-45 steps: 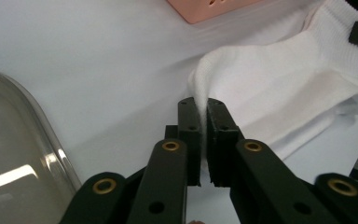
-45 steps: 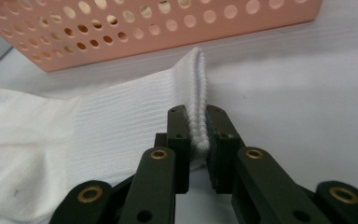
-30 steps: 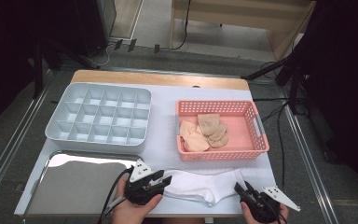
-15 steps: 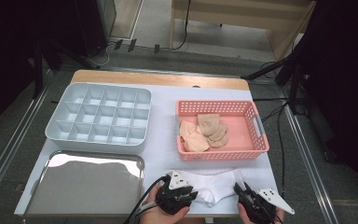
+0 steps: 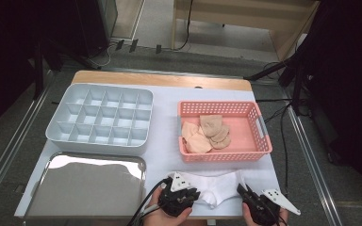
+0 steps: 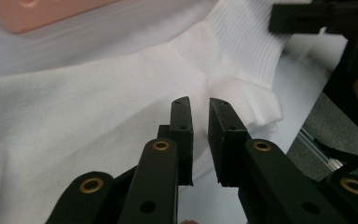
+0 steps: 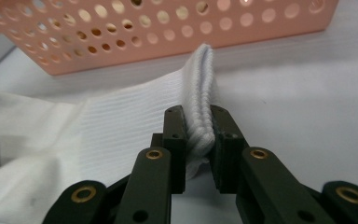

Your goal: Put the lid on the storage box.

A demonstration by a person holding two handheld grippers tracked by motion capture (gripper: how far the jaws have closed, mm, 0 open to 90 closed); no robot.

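We start with the big white surface (image 5: 165, 141), and we tell every place from the pink basket (image 5: 259, 141) on it. Far to the left of the basket sits the grey tray with many small boxes (image 5: 99, 141), and lower left of the basket lies the shiny metal tray (image 5: 42, 197). Inside the basket are some tan socks (image 5: 206, 134). Just in front of the basket, on the near edge of the surface, lies our white sock (image 5: 219, 186), spread flat. Our right gripper (image 7: 198, 140) has been closing its fingers, and now they pinch the ribbed cuff of the sock at the end below the basket's right side. Our left gripper (image 6: 199, 135) is at the other end, below the basket's left side. Its fingers have been closing too, with a thin gap left between them, and we see no cloth caught in that gap. We think this could go wrong: if we lift now, the left end may stay behind and the sock will hang from one side. A hard pull might also slip the cuff out of the right fingers.
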